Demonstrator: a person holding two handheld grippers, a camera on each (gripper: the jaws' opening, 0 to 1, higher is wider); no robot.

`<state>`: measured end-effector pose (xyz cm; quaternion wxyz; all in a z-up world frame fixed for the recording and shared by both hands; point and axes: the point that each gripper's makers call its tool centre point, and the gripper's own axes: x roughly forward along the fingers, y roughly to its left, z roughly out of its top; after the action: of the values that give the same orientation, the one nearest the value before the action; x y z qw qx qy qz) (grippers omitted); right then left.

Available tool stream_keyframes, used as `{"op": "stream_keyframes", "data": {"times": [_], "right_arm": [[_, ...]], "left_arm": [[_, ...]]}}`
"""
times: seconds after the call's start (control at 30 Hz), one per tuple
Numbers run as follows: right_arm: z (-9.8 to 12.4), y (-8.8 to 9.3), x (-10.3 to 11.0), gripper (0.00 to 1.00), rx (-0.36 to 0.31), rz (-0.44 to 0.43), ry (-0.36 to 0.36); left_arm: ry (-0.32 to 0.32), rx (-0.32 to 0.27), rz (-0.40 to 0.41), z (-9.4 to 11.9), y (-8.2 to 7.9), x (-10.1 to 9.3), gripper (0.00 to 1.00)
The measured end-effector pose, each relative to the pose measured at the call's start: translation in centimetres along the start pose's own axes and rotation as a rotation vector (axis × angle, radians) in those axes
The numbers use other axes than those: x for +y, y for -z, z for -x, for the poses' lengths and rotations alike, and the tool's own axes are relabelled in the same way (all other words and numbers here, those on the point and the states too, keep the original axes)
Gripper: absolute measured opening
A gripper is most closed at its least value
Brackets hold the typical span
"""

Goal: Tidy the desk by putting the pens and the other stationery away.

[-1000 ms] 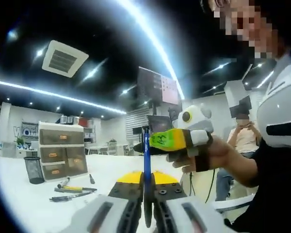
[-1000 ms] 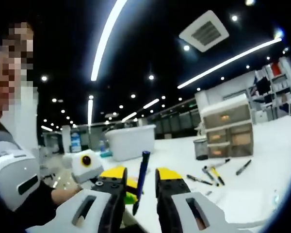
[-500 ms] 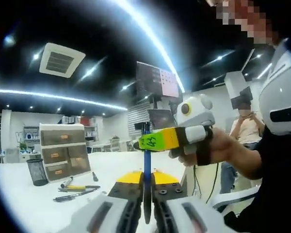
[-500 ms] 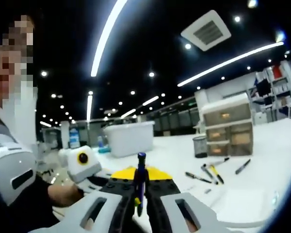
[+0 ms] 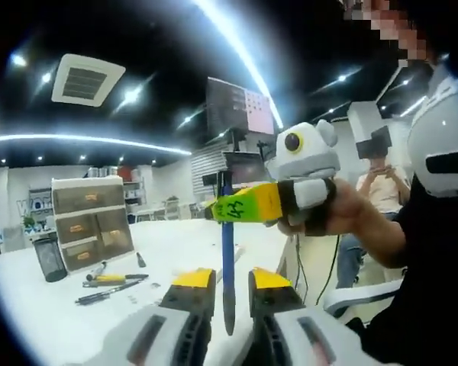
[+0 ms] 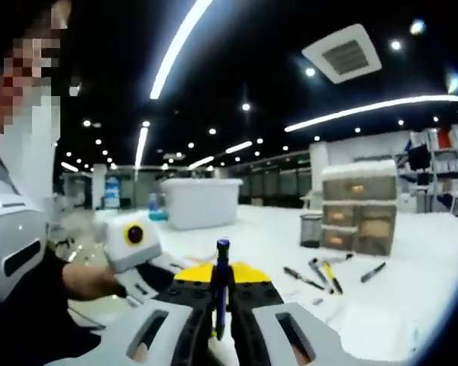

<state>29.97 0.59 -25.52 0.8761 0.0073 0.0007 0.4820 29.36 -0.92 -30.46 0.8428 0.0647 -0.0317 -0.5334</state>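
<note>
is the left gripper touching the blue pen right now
Apart. In the left gripper view the left gripper is open and the blue pen stands between its fingers with a gap on each side.

Loose pens (image 6: 320,272) lie on the table (image 6: 397,305) — before the drawer unit (image 6: 360,206).

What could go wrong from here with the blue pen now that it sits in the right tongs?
The right tongs pinch the blue pen upright along a short stretch, so it could pivot or slip on the way to the mesh pen cup. The left tongs stand open close around the pen; pulling away carelessly could knock it askew.
</note>
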Motion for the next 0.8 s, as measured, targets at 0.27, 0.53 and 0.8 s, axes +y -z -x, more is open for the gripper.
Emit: {"op": "stream_keyframes", "data": {"times": [0.27, 0.53, 0.8], "right_arm": [[-0.5, 0.2, 0.8, 0.04, 0.089, 0.119, -0.019], [-0.8, 0.5, 1.1, 0.04, 0.159, 0.16, -0.018], [-1.1, 0.5, 1.5, 0.04, 0.17, 0.159, -0.037]], "left_arm": [[0.038, 0.032, 0.036, 0.1, 0.2, -0.2, 0.18], [0.051, 0.05, 0.059, -0.1, 0.7, -0.2, 0.16], [0.053, 0.049, 0.073, -0.1, 0.9, -0.3, 0.12]]}}
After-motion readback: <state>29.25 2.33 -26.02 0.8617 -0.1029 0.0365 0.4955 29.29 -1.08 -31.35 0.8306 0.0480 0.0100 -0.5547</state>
